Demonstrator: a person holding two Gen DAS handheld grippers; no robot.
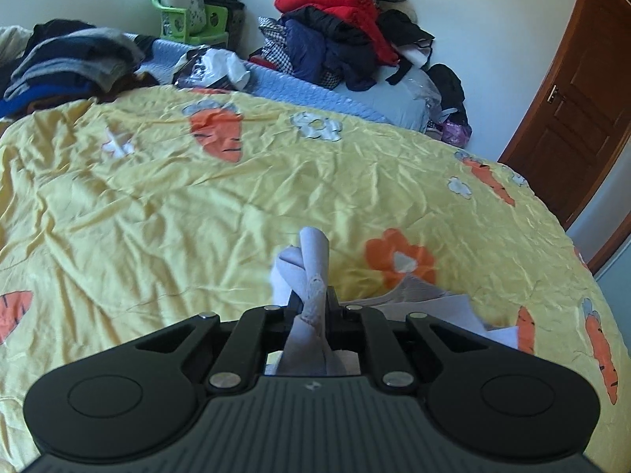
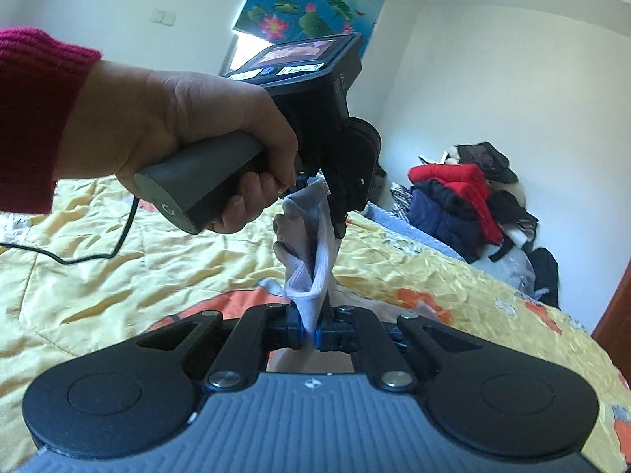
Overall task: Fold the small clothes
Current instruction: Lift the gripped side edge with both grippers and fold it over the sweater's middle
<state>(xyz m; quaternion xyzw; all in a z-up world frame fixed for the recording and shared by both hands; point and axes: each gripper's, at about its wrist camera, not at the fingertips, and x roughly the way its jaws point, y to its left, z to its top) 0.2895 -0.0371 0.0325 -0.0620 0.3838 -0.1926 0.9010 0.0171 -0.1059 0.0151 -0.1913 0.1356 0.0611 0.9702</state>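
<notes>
A person stands by the bed and holds one gripper in each hand. Between the two grippers hangs a small white garment [image 2: 311, 260], thin and wrinkled, lifted above the yellow bedcover [image 1: 157, 213] with orange carrots and white flowers on it. I cannot tell which kind of garment it is.

The left gripper [image 1: 312, 307] has its jaws pressed together on one end of the white garment; the cloth passes between the fingers and a rolled part sticks out beyond the tips. The right gripper [image 2: 311, 325] also pinches the garment, at its lower end, with jaws nearly closed on the fabric. In the right wrist view the left hand [image 2: 189, 134], with a red sleeve [image 2: 35, 110], grips the grey handle, and the cloth stretches down from it.

More white cloth [image 1: 441, 307] lies on the bedcover just beside. At the far side of the bed is a pile of clothes [image 1: 347, 31], red and dark.
</notes>
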